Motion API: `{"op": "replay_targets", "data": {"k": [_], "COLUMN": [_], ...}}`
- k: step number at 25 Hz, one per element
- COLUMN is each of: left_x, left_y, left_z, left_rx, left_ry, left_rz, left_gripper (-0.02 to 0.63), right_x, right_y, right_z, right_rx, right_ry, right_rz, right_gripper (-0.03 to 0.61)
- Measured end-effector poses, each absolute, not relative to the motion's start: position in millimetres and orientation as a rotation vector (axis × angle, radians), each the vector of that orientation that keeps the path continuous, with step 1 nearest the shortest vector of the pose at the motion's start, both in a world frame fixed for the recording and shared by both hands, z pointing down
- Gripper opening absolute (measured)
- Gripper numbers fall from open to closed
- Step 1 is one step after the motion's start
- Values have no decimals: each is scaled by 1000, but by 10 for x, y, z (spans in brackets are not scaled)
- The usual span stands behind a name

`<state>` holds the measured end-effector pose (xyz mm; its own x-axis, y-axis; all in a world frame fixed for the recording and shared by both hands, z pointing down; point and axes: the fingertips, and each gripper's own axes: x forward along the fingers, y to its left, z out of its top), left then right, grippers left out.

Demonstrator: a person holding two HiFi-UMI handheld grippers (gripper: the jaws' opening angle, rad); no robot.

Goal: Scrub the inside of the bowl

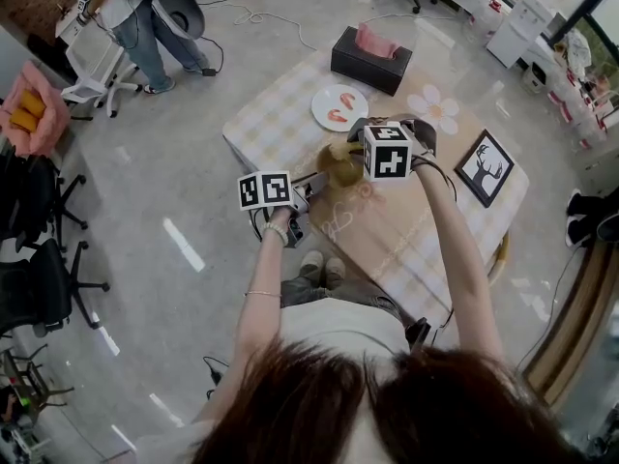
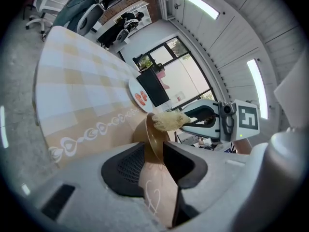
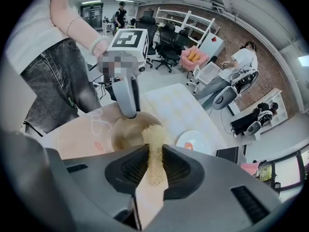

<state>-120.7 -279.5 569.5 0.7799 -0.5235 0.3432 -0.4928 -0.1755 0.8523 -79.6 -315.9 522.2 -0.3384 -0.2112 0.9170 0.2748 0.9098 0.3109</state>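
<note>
Bowl (image 1: 338,169), brown and round, is near the middle of a worktop (image 1: 271,124) covered with a pale checked cloth. A person stands at the worktop's near edge with a gripper in each hand.

The left gripper (image 2: 157,154) comes in from the left. Its fingers (image 2: 126,168) are closed on the bowl's rim, one outside the wall and one inside.

The right gripper (image 3: 154,167) reaches over from the right. Its fingers (image 3: 182,169) are pinched tight on a pale yellow, rough scrubbing pad (image 3: 154,140). The pad's free end sticks out past the fingertips and sits at the bowl's rim, over the inside.

Farther back on the worktop are a white plate (image 1: 339,107) with red markings, just behind the bowl, and a black tissue box (image 1: 372,61). A framed picture (image 1: 484,167) lies to the right.
</note>
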Motion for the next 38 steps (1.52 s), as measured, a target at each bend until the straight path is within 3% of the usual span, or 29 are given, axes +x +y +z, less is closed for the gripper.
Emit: {"op": "replay_targets", "data": {"k": [38], "left_x": [-1191], "left_y": [-2784], "left_z": [5796], "left_rx": [1766], "left_ry": [-758], "left_rz": [-40], "left_gripper": [115], "right_x": [-770], "right_y": [-3131], "right_z": [5394], "right_rx": [-184], "right_ry": [-1585], "right_rz": [-527], "right_gripper": [78]}}
